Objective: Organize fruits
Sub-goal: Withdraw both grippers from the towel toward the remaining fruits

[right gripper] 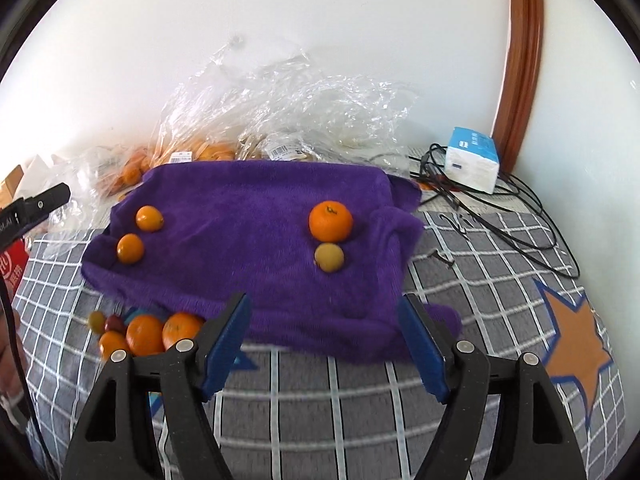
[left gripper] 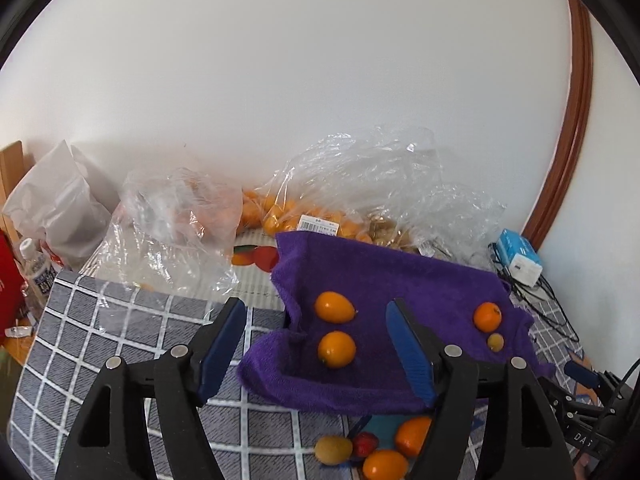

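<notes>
Nearest, the left gripper and right gripper both gape empty; the loose fruits look light, round, roll-prone, so pinch them gently across the middle.

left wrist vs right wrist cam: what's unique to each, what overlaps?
Left wrist only: a white paper bag and a capped bottle at the far left. Right wrist only: an orange star printed on the checked cloth. Both: the purple towel carrying four fruits, the loose fruit pile at its near edge, and the blue-and-white box.
</notes>
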The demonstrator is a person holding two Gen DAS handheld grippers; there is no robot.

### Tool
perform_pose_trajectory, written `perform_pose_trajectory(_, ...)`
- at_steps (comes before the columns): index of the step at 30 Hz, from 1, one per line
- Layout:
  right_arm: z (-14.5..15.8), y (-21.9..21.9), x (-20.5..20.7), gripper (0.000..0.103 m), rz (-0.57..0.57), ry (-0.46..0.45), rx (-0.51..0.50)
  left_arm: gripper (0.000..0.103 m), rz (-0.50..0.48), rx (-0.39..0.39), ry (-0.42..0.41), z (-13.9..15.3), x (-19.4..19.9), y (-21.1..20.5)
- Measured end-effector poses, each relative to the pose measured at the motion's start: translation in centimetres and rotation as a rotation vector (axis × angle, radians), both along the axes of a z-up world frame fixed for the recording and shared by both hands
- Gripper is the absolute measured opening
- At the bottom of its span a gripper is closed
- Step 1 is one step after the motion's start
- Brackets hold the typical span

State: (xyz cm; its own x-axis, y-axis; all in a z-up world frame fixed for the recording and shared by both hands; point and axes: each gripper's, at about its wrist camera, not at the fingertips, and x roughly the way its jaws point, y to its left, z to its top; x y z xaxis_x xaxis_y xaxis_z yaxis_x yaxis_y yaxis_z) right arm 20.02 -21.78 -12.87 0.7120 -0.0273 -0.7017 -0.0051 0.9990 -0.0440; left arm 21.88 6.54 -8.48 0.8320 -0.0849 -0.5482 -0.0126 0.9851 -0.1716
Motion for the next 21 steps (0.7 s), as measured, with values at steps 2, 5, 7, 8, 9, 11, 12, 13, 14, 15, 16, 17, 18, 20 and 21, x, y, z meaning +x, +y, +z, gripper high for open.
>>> perform_pose_trajectory(2,-0.3,0.1,-0.8,0.077,0.002,0.003,-0.004,0.071,-0.003,0.017,0.01,-0.2,-1.1,0.3)
perform_pose_trajectory(5,-1.0,0.3,-1.6,0.077,0.002,0.018,0.004,0.071,-0.003,0.024,0.053,-1.3,-2.7,1.4)
perform_pose_trajectory(7,-1.5,0.4,-2.1,0.077,0.003,0.026,0.02,0.071,0.001,0.019,0.094,-2.4,-3.5,2.2)
perform_pose_trajectory(8,-1.7,0.5,-2.3,0.077,0.004,0.029,0.027,0.071,0.007,0.018,0.108,-2.9,-3.7,2.5)
perform_pose_trajectory(9,-2.0,0.6,-2.5,0.075,0.008,0.037,0.034,0.071,0.02,0.019,0.125,-3.5,-4.2,2.9)
perform_pose_trajectory(11,-2.5,1.0,-2.8,0.067,0.021,0.053,0.044,0.071,0.043,0.027,0.155,-4.6,-4.9,3.6)
perform_pose_trajectory(12,-2.7,1.2,-2.9,0.063,0.025,0.057,0.043,0.071,0.045,0.027,0.164,-5.1,-5.1,3.9)
perform_pose_trajectory(13,-2.8,1.3,-3.0,0.061,0.028,0.059,0.039,0.071,0.047,0.03,0.178,-5.7,-5.5,4.1)
perform_pose_trajectory(14,-2.9,1.6,-3.2,0.061,0.033,0.058,0.039,0.071,0.053,0.037,0.191,-6.4,-5.9,4.4)
perform_pose_trajectory(15,-3.1,1.8,-3.4,0.061,0.04,0.057,0.039,0.071,0.059,0.044,0.196,-6.9,-6.2,4.5)
perform_pose_trajectory(16,-3.2,2.0,-3.5,0.061,0.047,0.057,0.04,0.071,0.065,0.051,0.198,-7.2,-6.4,4.6)
perform_pose_trajectory(17,-3.4,2.2,-3.6,0.061,0.054,0.06,0.043,0.071,0.071,0.063,0.203,-7.8,-6.6,4.7)
perform_pose_trajectory(18,-3.6,2.4,-3.6,0.061,0.059,0.065,0.045,0.071,0.073,0.069,0.205,-8.2,-6.7,4.8)
perform_pose_trajectory(20,-4.1,2.6,-3.5,0.061,0.071,0.073,0.051,0.071,0.08,0.07,0.215,-8.8,-6.8,4.8)
perform_pose_trajectory(21,-4.3,2.8,-3.4,0.061,0.079,0.074,0.057,0.071,0.083,0.075,0.223,-8.9,-6.8,4.8)
